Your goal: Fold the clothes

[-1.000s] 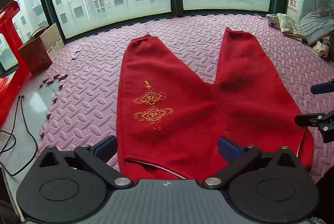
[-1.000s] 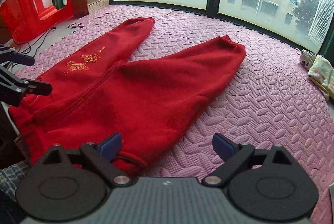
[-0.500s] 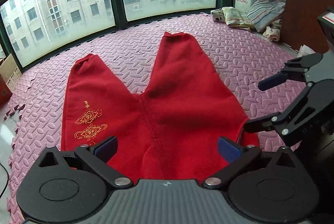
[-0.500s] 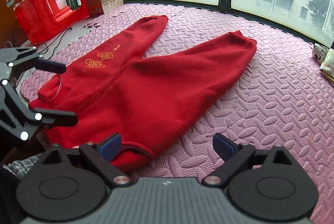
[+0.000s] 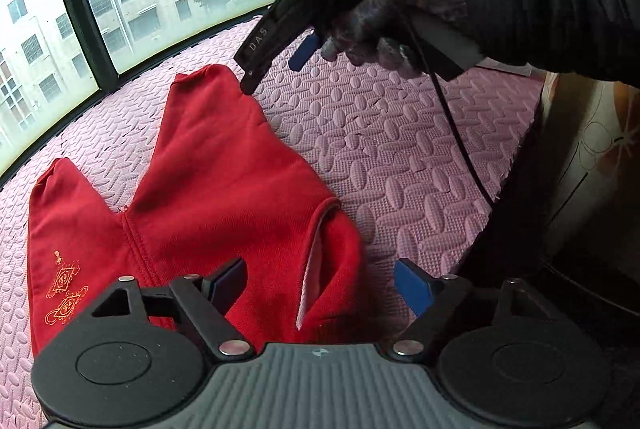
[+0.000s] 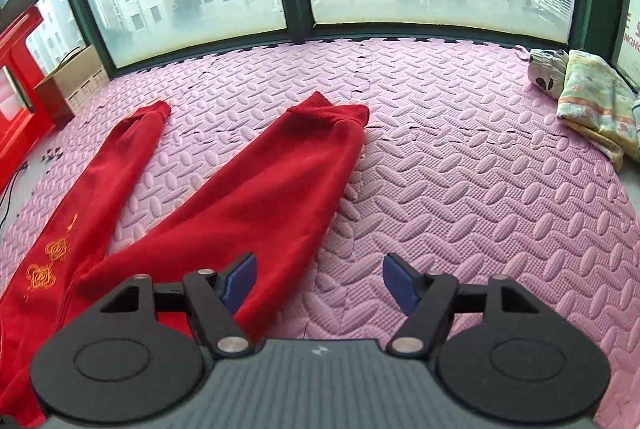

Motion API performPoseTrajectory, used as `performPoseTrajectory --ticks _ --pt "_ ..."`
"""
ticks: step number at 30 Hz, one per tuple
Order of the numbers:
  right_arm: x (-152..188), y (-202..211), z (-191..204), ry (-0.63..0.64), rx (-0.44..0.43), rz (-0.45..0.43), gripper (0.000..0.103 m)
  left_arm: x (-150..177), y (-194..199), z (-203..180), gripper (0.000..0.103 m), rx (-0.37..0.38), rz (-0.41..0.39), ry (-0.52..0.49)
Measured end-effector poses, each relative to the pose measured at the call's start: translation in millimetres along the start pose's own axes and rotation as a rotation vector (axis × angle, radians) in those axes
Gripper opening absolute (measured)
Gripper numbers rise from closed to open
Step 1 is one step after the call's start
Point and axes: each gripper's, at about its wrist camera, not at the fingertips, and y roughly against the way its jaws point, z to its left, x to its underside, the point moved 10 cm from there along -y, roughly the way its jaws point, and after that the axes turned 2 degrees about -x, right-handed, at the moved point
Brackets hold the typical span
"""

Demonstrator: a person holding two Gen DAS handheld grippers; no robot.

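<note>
Red trousers with gold embroidery lie flat on the pink foam mat, legs spread toward the windows. My left gripper is open, hovering over the waistband's right corner, where the white lining shows. In the left wrist view a gloved hand holds my right gripper above the mat, beyond the right trouser leg. In the right wrist view the trousers lie left of centre, and my right gripper is open and empty above the right leg's outer edge.
The pink foam mat covers the floor up to the windows. Folded cloths lie at the right. A cardboard box and a red plastic stool stand at the left. Dark furniture stands to the right.
The left gripper has swung right along the waistband to its right corner. The right gripper has risen and moved forward over the right leg, turning toward the windows.
</note>
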Motion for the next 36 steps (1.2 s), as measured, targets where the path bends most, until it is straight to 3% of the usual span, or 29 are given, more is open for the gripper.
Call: performPoseTrajectory --ticks 1,5,8,10,12,14,17,22,27,33,36 --pt "-5.5 -9.1 -4.8 -0.029 -0.001 0.003 0.067 2.4 -2.5 0.4 0.066 0.003 0.012 0.000" --pt "-23.0 -38.8 -15.9 -0.080 0.013 0.000 0.059 7.7 -8.7 0.6 0.049 -0.029 0.029 -0.031" --pt "-31.6 -56.7 -19.9 -0.105 0.023 0.001 0.051 4.5 -4.4 4.3 0.025 -0.018 0.009 -0.024" --pt "-36.4 -65.3 -20.9 -0.128 0.021 -0.003 0.046 0.6 -0.1 9.3 0.020 -0.001 -0.006 0.000" --pt "-40.8 -69.1 -20.9 -0.140 0.028 -0.015 0.037 -3.4 5.4 15.6 0.018 0.020 -0.022 0.038" --pt "-44.0 -70.3 -20.8 -0.171 0.020 -0.018 0.018 -8.0 12.6 23.4 0.018 0.044 -0.043 0.085" --pt "-49.6 -68.2 -20.2 -0.197 0.023 -0.032 0.009 -14.9 26.0 38.3 0.017 0.073 -0.085 0.151" --pt "-69.9 -56.5 -11.1 -0.245 0.011 -0.070 0.008 -20.5 50.5 77.8 0.016 0.080 -0.156 0.297" --pt "-101.5 -43.7 20.4 -0.254 -0.028 -0.117 0.008 -6.5 74.5 111.4 0.016 0.084 -0.213 0.464" --pt "-140.0 -42.4 94.5 -0.185 -0.086 -0.169 0.008 21.6 99.8 138.8 0.015 0.062 -0.267 0.613" --pt "-153.0 -56.5 149.4 -0.131 -0.123 -0.169 0.008 36.1 112.5 152.8 0.015 0.050 -0.295 0.688"
